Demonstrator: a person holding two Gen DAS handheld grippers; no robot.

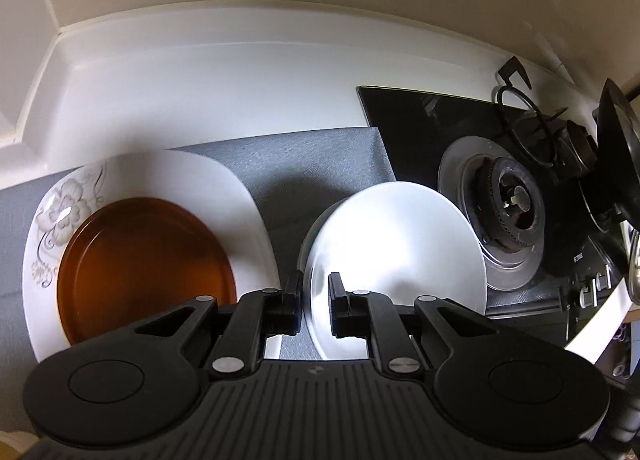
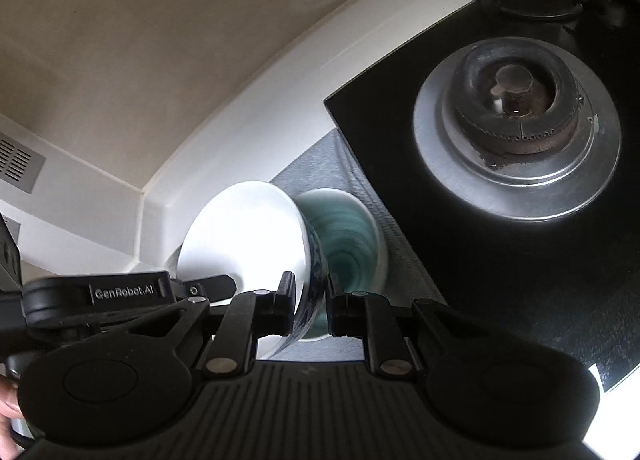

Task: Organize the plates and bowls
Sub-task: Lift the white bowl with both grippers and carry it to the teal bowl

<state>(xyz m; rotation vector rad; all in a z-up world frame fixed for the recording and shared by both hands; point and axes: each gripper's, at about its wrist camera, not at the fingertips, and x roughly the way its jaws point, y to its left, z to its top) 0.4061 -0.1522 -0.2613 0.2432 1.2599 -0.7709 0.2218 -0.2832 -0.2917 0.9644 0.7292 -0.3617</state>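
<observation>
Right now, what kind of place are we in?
Most likely a home kitchen counter: a gas burner on a black glass hob, crockery such as a white bowl and a floral plate on a grey mat.

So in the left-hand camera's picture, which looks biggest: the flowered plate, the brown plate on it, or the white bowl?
As they look in that view:
1. Flowered white plate, clearly largest.
2. White bowl and brown plate: too alike to rank. The bowl is held up near the camera, and the tool hides part of each.

Home kitchen — gas burner (image 2: 516,116), countertop (image 1: 224,76)
</observation>
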